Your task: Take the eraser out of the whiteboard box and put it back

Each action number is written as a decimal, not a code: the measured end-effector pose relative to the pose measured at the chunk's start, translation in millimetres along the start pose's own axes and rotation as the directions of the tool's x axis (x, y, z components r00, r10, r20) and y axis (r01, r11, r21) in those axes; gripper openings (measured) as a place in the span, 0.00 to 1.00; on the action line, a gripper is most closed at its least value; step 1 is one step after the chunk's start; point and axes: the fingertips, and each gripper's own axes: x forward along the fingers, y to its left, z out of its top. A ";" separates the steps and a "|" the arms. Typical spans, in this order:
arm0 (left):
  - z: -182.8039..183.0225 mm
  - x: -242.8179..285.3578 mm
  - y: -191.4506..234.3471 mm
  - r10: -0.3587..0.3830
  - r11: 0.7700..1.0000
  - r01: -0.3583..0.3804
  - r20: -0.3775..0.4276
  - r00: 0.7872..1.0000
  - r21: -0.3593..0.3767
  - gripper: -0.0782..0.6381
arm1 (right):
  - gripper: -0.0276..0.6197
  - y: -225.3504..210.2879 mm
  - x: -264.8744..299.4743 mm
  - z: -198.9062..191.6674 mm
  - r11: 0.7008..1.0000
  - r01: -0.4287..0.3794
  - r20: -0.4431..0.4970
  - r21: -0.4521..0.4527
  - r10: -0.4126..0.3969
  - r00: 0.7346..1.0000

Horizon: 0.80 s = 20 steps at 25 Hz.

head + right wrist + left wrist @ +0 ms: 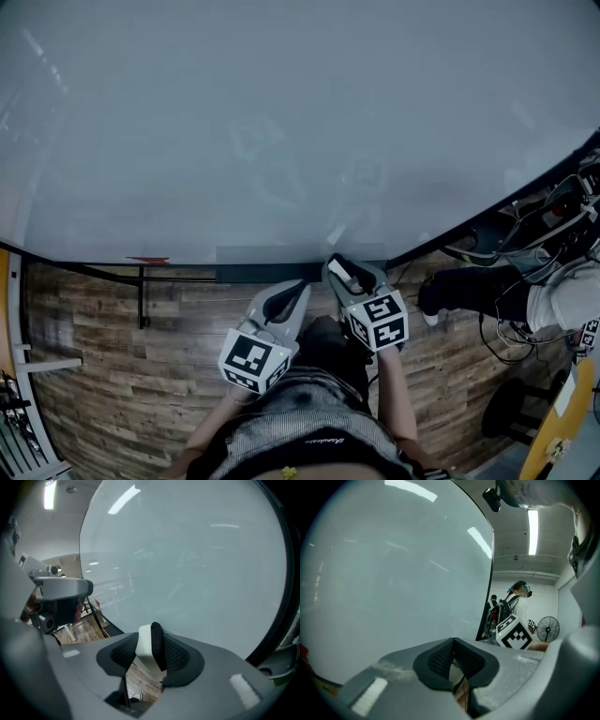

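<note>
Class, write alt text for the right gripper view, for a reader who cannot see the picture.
The right tongs grip a white-and-black eraser, held in front of a large blank whiteboard. A patch of wooden floor shows at lower left.

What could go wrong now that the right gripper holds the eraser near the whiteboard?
1. The eraser stands tall above the pads of the right gripper, so it may tilt or slip out and drop to the wooden floor.
2. The left gripper, shut and empty, sits close beside; the two could knock together.
</note>
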 end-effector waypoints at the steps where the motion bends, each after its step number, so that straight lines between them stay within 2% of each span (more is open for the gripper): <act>1: -0.6 0.2 0.2 0.001 1.000 -0.001 -0.001 1.000 0.000 0.11 | 0.30 0.0 0.6 -0.5 1.000 -0.001 0.001 0.000 0.001 1.000; 10: -3.3 -0.3 -1.9 0.002 1.000 -0.002 -0.002 1.000 0.002 0.11 | 0.33 1.0 -3.2 -3.0 1.000 -0.004 0.033 -0.012 0.004 0.999; 15: -5.6 -0.3 -4.5 -0.005 1.000 0.005 -0.005 1.000 -0.001 0.11 | 0.40 3.4 -8.7 -3.1 1.000 -0.018 0.064 -0.008 0.019 0.998; 20: -8.4 -3.4 -6.2 -0.008 1.000 0.008 -0.002 1.000 -0.001 0.11 | 0.41 7.8 -14.1 -2.9 1.000 -0.017 0.093 0.006 0.016 0.996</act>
